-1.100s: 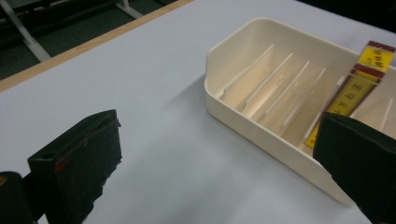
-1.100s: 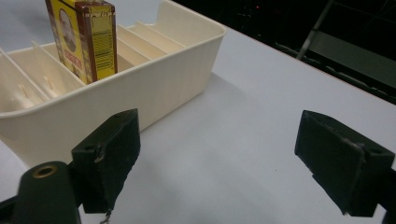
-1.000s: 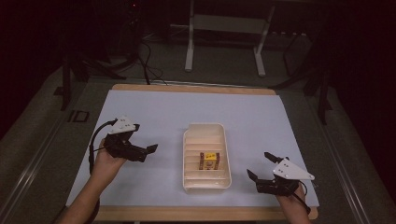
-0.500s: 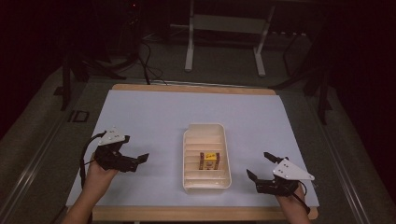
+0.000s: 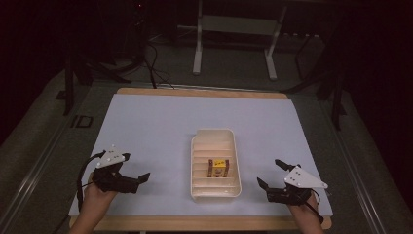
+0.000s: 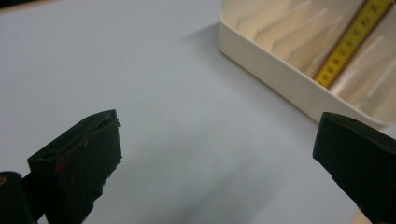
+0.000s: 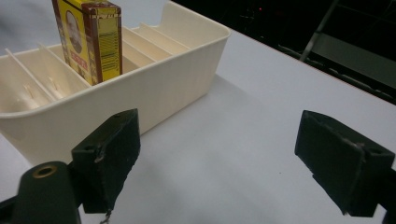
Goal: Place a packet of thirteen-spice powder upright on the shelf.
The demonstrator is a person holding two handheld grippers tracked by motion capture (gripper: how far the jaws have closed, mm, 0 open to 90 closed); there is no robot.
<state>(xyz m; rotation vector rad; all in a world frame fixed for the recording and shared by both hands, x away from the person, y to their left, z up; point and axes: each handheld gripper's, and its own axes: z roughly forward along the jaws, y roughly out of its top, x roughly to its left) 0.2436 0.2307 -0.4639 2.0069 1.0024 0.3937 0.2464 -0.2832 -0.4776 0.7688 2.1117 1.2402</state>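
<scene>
left tool (image 5: 138,176) pulled back, box (image 7: 88,39) label visible close-up

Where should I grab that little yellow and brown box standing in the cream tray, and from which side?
Probably from straight above, by its top end. The box stands upright in a slot of the divided tray, with thin dividers close on both broad faces and the tray wall around it, so a side approach looks blocked. Only its upper part rises above the rim; close the jaws across that, on the two narrow sides.
</scene>
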